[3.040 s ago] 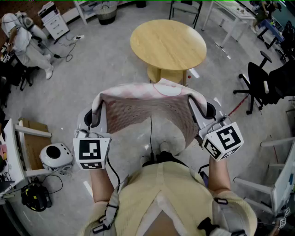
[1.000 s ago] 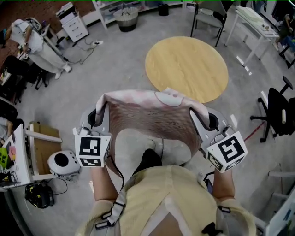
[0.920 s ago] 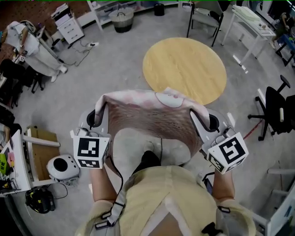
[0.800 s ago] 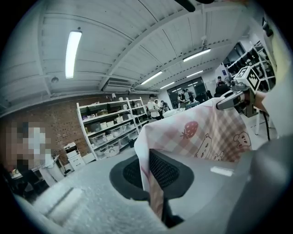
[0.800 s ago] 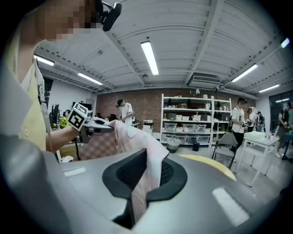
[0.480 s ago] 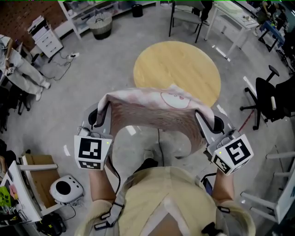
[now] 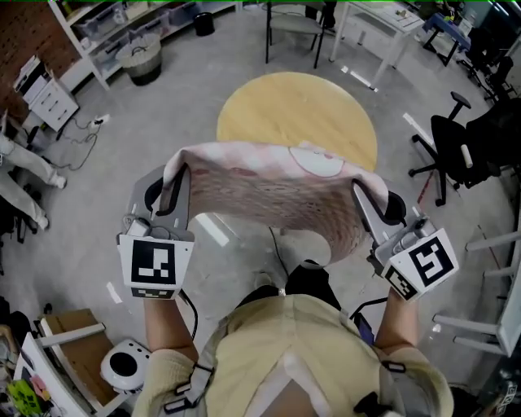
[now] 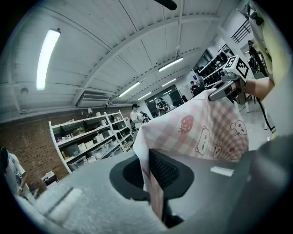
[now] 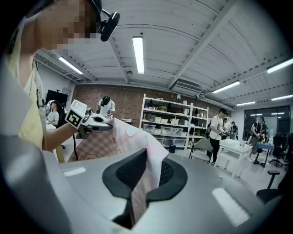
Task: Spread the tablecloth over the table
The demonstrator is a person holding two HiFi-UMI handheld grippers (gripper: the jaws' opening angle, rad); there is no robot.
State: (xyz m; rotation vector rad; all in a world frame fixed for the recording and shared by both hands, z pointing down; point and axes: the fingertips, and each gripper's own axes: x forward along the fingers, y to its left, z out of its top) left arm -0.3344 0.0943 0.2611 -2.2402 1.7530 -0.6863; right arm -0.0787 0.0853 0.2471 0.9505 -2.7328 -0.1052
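Observation:
A pink checked tablecloth (image 7: 273,191) with bear and strawberry prints hangs stretched between my two grippers in front of my chest. My left gripper (image 7: 172,183) is shut on its left corner; the cloth edge (image 8: 153,201) is pinched between the pads. My right gripper (image 7: 364,189) is shut on the right corner, where the cloth (image 9: 139,194) runs down between the jaws. The round light-wood table (image 7: 297,118) stands just beyond the cloth, and the cloth's far edge overlaps its near rim in the head view. The cloth's middle sags toward me.
Black office chairs (image 7: 456,151) stand right of the table. A white desk (image 7: 378,24) and another chair (image 7: 293,28) lie beyond it. Shelving with a basket (image 7: 142,61) is at the back left, a white round device (image 7: 126,370) at lower left. People stand by shelves (image 9: 169,130).
Both grippers have carried the stretched cloth forward toward the round table, which now lies straight ahead. The cloth's far edge has reached over the table's near rim.

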